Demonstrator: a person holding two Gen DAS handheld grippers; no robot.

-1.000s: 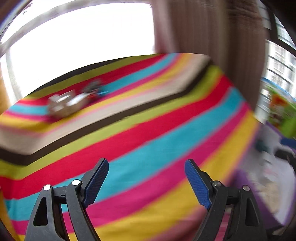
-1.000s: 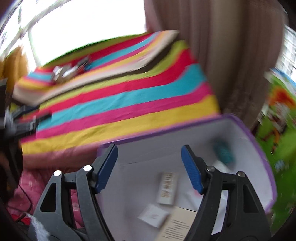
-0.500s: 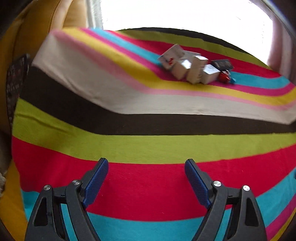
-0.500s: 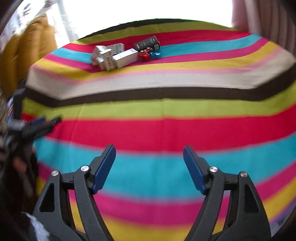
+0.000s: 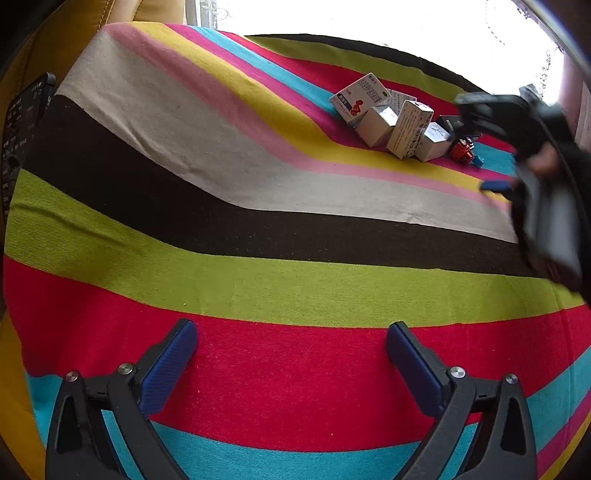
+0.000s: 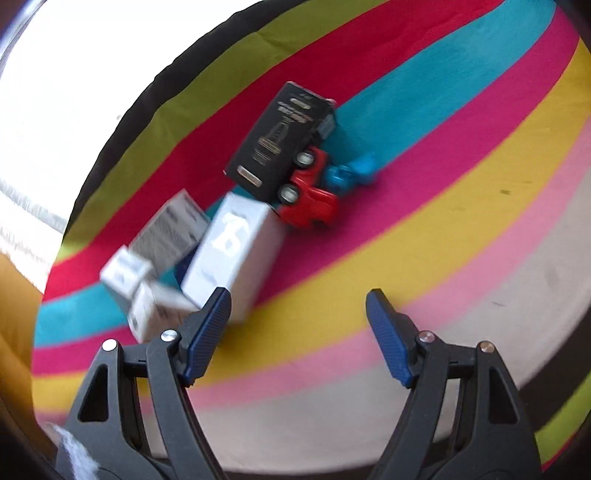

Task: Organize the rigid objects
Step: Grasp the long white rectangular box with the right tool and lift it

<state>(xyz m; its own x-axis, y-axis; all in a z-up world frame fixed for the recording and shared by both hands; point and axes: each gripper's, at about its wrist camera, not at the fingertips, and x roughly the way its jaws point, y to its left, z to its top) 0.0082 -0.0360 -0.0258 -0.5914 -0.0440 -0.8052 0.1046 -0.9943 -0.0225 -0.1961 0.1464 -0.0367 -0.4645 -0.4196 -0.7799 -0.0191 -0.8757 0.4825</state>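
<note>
A pile of small cartons (image 5: 388, 118) lies far off on the striped cloth (image 5: 258, 280), with a red toy car (image 5: 461, 149) and a blue toy (image 5: 478, 160) at its right end. My left gripper (image 5: 290, 332) hovers low over the red stripe, its jaws opening with nothing between them. My right gripper (image 6: 297, 299) is open just short of the pile, and nothing sits between its fingers. Its left finger overlaps the near corner of a white box (image 6: 232, 254). Beyond lie a black box (image 6: 280, 140), the red toy car (image 6: 310, 192) and the blue toy (image 6: 349, 173). That gripper shows blurred at the right edge of the left wrist view.
Smaller white cartons (image 6: 166, 229) lean together left of the white box. A yellow cushion (image 5: 74, 22) and a dark flat device (image 5: 26, 122) border the cloth's left side. A bright window lies behind the pile.
My right gripper swung from over a purple-rimmed white bin, across the cloth, to the pile. The left gripper swung toward the pile, then held still while its jaws spread wider.
</note>
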